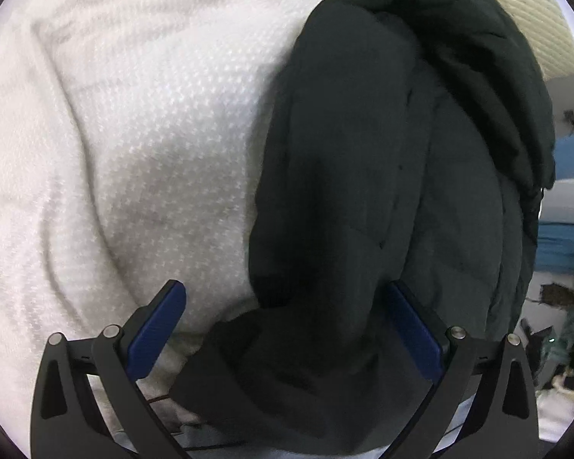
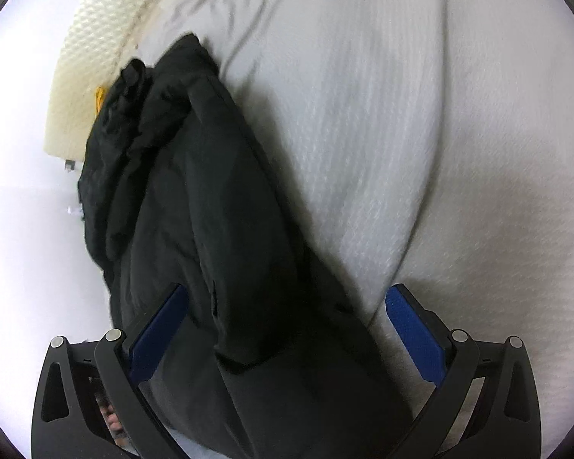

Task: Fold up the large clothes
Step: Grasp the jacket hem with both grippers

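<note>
A large dark green-black padded garment (image 1: pixel 382 176) lies in a long bundle on a white textured bedcover (image 1: pixel 141 122). In the left wrist view its near end runs between my open fingers; the left gripper (image 1: pixel 287 298) holds nothing, jaws wide apart. In the right wrist view the same garment (image 2: pixel 195 199) stretches away from me along the bed's left edge over the white cover (image 2: pixel 421 134), its near fold lying between the open fingers of my right gripper (image 2: pixel 287 298). Neither pair of blue pads (image 2: pixel 413 336) presses the cloth.
A cream knitted cushion or mattress edge (image 2: pixel 95 57) sits at the far end of the garment, also in the left wrist view (image 1: pixel 524 11). Blue items (image 1: pixel 570 157) and floor clutter (image 1: pixel 562 344) lie beyond the bed's edge.
</note>
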Motion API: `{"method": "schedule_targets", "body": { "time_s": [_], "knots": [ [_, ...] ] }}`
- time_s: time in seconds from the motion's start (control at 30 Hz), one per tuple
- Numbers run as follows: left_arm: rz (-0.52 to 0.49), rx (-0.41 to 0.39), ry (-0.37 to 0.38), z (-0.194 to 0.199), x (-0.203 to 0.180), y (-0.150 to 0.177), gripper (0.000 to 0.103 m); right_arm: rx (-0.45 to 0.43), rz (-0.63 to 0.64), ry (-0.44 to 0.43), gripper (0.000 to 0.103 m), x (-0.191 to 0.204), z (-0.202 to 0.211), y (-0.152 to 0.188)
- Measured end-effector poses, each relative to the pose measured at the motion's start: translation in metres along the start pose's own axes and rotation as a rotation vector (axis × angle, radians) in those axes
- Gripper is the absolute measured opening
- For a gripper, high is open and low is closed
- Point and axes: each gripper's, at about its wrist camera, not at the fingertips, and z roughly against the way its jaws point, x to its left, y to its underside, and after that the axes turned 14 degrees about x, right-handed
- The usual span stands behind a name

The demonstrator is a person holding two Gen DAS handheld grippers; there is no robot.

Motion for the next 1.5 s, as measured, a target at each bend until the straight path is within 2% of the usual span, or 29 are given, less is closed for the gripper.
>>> {"method": "schedule_targets", "body": {
  "time_s": [0.1,0.27,0.37,0.47,0.57,0.7,0.8,0.97,1.13,1.2,1.23,1.3,1.37,1.47,1.5],
  "knots": [
    [-0.01,0.043,0.065,-0.01,-0.001,-0.006,0.103,0.068,0.025,-0.034,0.103,0.006,-0.015,0.001],
    [-0.134,0.068,0.168,-0.018,-0.021,0.0,0.102,0.109,0.073,-0.051,0.103,0.018,-0.024,0.006],
    [-0.198,0.072,0.178,-0.021,-0.033,0.006,0.102,0.122,0.102,-0.028,0.103,0.024,-0.031,0.007],
    [-0.196,0.067,0.147,-0.022,-0.037,0.006,0.101,0.066,0.041,0.069,0.103,0.016,-0.028,0.004],
    [-0.16,0.079,0.143,-0.025,-0.031,0.002,0.101,0.064,0.01,0.064,0.103,0.008,-0.026,0.003],
    [-0.154,0.099,0.145,-0.026,-0.027,-0.003,0.101,0.139,0.041,0.029,0.103,0.013,-0.04,0.002],
    [-0.183,0.099,0.175,-0.025,-0.029,0.0,0.094,0.175,0.096,0.01,0.103,0.023,-0.047,0.005],
    [-0.259,0.074,0.227,-0.021,-0.043,0.008,0.086,0.178,0.177,-0.116,0.103,0.036,-0.043,0.016],
    [-0.274,0.063,0.25,-0.017,-0.042,0.01,0.074,0.157,0.248,-0.124,0.103,0.048,-0.039,0.023],
    [-0.28,0.055,0.254,-0.016,-0.042,0.011,0.068,0.151,0.265,-0.119,0.099,0.051,-0.041,0.023],
    [-0.283,0.051,0.254,-0.016,-0.044,0.011,0.067,0.151,0.265,-0.119,0.093,0.051,-0.041,0.023],
    [-0.291,0.041,0.255,-0.022,-0.054,0.011,0.059,0.135,0.279,-0.123,0.079,0.055,-0.039,0.023],
    [-0.293,0.031,0.271,-0.021,-0.056,0.011,0.053,0.12,0.305,-0.125,0.051,0.062,-0.04,0.026],
    [-0.298,0.019,0.309,-0.018,-0.056,0.013,0.045,0.099,0.351,-0.138,0.034,0.069,-0.033,0.029],
    [-0.303,0.015,0.314,-0.016,-0.057,0.014,0.041,0.089,0.371,-0.146,0.032,0.071,-0.03,0.031]
  ]
}}
